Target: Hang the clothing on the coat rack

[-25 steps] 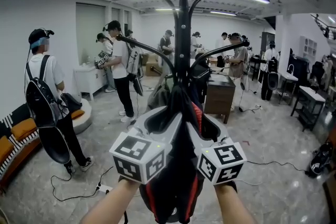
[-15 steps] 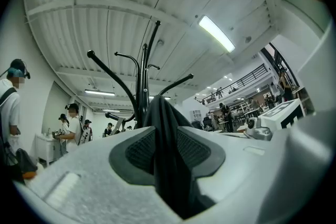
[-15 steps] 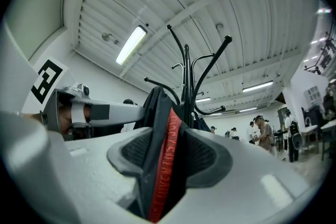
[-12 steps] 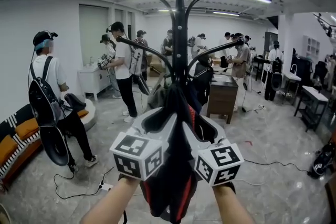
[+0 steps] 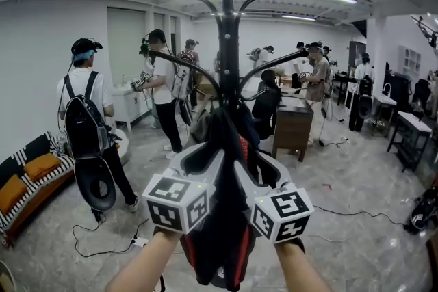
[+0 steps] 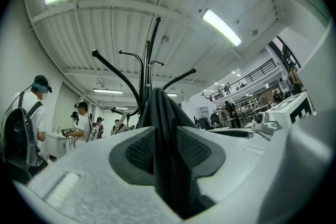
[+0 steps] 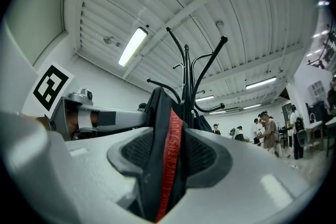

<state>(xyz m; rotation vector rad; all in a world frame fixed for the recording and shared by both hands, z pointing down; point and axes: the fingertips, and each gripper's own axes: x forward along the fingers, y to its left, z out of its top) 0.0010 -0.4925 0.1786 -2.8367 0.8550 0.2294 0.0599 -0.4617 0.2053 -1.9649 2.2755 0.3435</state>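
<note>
Since a second ago the coat rack [image 5: 228,44] has slid slightly left and its top now sits lower in the head view, while the person with the backpack [image 5: 89,126] off to the left of my grippers has stepped closer and turned away. Both grippers stay side by side in front of me, just short of the rack's pole. My left gripper [image 5: 198,164] is clamped on a fold of the dark garment [image 5: 222,215]; in the left gripper view the cloth [image 6: 165,128] fills the slot between the two padded jaws [image 6: 168,155] and rises in a peak ahead of them, with the rack's curved arms [image 6: 147,76] directly beyond. My right gripper [image 5: 252,171] is likewise pinched on the same garment [image 7: 157,113], and the right gripper view shows a red strip [image 7: 170,149] of the fabric running through the jaws [image 7: 165,165], the rack [image 7: 186,76] just past it. From the head view the garment hangs down between and below the two grippers, its upper part bunched against the pole under the lower hooks; I cannot tell whether it rests on any hook. Beyond my right gripper stands a brown cabinet [image 5: 291,126], and far to the left a striped sofa [image 5: 34,171].
</note>
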